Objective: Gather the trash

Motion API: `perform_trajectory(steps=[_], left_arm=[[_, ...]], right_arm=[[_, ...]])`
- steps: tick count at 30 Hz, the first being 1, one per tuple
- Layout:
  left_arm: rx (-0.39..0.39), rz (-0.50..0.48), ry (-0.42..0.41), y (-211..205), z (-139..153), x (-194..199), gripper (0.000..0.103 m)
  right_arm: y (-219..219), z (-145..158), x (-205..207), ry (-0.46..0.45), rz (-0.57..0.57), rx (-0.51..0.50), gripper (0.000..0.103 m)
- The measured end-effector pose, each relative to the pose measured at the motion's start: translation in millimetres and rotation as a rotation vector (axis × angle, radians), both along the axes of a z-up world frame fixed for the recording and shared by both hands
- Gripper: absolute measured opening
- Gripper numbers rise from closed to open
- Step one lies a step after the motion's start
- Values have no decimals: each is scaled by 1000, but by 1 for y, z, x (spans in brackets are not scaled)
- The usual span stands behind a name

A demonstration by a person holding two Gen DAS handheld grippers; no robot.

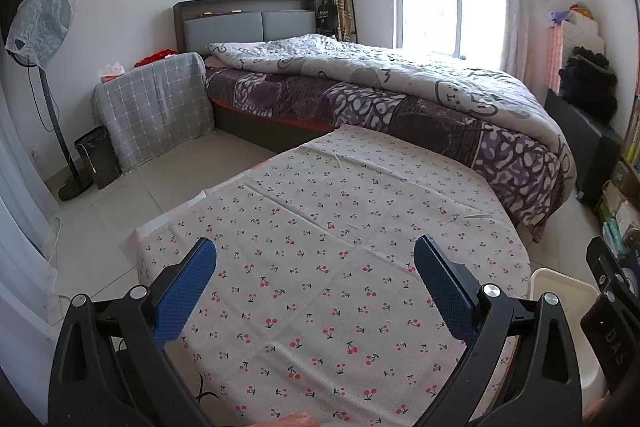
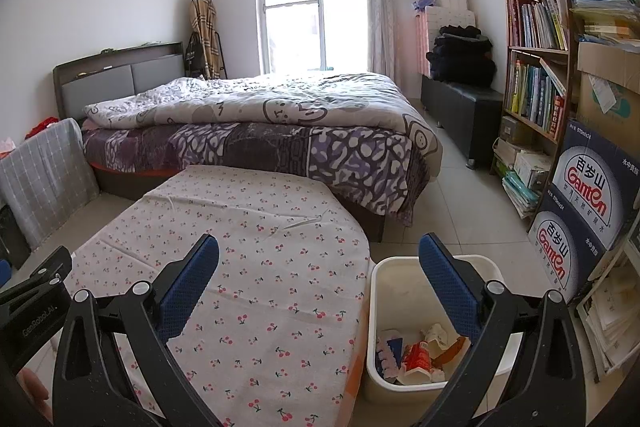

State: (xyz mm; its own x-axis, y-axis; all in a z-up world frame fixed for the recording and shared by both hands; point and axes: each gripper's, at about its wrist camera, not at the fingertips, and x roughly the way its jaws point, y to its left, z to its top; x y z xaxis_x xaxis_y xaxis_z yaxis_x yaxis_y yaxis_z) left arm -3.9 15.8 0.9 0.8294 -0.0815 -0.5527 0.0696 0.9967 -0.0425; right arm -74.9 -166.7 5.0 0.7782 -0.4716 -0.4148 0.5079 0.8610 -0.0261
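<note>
A white bin (image 2: 400, 275) stands on the floor right of the table and holds crumpled wrappers and paper scraps (image 2: 420, 351). Its rim also shows in the left wrist view (image 1: 560, 283). The table carries a cherry-print cloth (image 1: 320, 247), also in the right wrist view (image 2: 240, 267), with nothing lying on it. My left gripper (image 1: 316, 279) is open and empty above the cloth. My right gripper (image 2: 320, 275) is open and empty, between the table's right edge and the bin. The right gripper's body shows at the left view's right edge (image 1: 612, 307).
A bed (image 2: 260, 131) with a rumpled quilt stands behind the table. A bookshelf (image 2: 536, 67) and stacked water cartons (image 2: 580, 207) line the right wall. A covered stand (image 1: 156, 107), a dark bin (image 1: 96, 155) and a fan (image 1: 40, 27) stand at the left.
</note>
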Motion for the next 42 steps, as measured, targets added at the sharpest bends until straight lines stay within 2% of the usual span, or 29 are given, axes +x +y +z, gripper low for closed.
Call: perform_trajectory(steps=[23,42], left_arm=[[7,1,-1,3,-3,-1,96],[-14,-58,-19,3,-2,-3,96]], right_arm=[[-2,1,0,9,7,6,96],[-5,1,0,14,14,13,96]])
